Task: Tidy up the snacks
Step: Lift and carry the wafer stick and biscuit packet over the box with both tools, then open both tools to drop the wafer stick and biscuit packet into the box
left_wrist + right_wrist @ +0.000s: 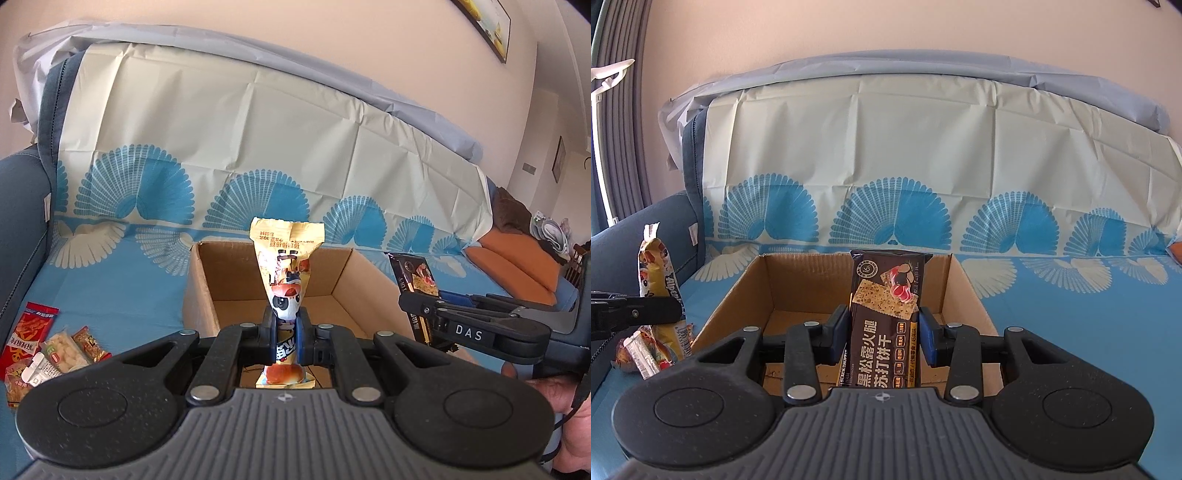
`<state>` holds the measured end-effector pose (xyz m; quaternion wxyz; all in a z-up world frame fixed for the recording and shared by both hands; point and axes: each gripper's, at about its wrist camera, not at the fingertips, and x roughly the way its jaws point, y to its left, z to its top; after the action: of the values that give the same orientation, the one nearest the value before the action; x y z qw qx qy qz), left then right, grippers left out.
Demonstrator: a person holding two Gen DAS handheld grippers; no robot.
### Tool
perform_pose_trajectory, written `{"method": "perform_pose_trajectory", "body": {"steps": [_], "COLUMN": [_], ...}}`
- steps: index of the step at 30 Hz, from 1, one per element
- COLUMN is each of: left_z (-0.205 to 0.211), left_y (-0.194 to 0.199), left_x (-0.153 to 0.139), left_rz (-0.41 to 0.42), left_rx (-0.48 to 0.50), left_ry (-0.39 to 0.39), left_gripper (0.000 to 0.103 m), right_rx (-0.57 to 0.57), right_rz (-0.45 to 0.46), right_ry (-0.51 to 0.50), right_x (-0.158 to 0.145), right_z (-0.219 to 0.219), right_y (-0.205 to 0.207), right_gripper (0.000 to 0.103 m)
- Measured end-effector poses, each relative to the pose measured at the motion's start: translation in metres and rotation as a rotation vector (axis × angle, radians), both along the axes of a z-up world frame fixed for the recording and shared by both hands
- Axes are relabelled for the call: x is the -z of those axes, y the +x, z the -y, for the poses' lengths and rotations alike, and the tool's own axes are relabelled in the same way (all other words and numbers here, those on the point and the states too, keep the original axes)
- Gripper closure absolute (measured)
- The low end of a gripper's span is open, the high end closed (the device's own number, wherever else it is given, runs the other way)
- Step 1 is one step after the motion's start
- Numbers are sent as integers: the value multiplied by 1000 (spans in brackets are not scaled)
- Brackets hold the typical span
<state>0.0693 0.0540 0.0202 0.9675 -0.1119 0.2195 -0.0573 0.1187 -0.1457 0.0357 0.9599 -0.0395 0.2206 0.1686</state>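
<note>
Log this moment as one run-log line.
left tool: grips yellow bread packet | right tool: grips black cracker packet | cardboard box: open, ahead

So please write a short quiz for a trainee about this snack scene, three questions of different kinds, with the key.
1. True or false: the left claw is closed on a yellow snack bag.
2. What does the right claw hold? A) a red pouch B) a dark cracker pack C) nothing
3. Fill in: the cardboard box in front of both claws looks ____ inside.

Key: 1 true; 2 B; 3 empty, as far as its visible floor shows. Loose snacks lie beside it on the blue cover.
</note>
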Motion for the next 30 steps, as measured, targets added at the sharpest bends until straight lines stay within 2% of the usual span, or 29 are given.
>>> {"method": "perform_pose_trajectory", "body": {"steps": [16, 20, 21, 22, 23, 24, 25, 27, 30], "left_z": [12, 12, 12, 14, 16, 18, 18, 14, 5], "left_y": [-1, 0, 2, 3, 2, 1, 0, 2, 10], "left_x": [0, 1, 3, 4, 4, 4, 3, 5, 13], "left_rz": [7, 0, -15, -25, -25, -16, -11, -26, -93], "left_rx": [49, 77, 95, 106, 108, 107, 104, 85, 20], "left_ry": [23, -6, -18, -15, 0, 15, 17, 4, 4], "left_gripper": [93, 93, 89, 82, 78, 73, 73, 71, 67], "right_rx": [-14, -18, -14, -2, 15, 37, 58, 104, 195], "right_rz": [-20, -31, -37, -38, -34, -26, -25, -52, -137], "right_ry": [-5, -5, -8, -17, -26, -33, -35, -52, -123], "right_x": [2, 3, 4, 5, 5, 5, 5, 8, 23], "right_z": [-2, -1, -1, -1, -1, 0, 2, 6, 12], "right_y": [5, 7, 8, 8, 8, 9, 10, 15, 27], "right_gripper": [62, 61, 61, 55, 39, 33, 29, 29, 29]}}
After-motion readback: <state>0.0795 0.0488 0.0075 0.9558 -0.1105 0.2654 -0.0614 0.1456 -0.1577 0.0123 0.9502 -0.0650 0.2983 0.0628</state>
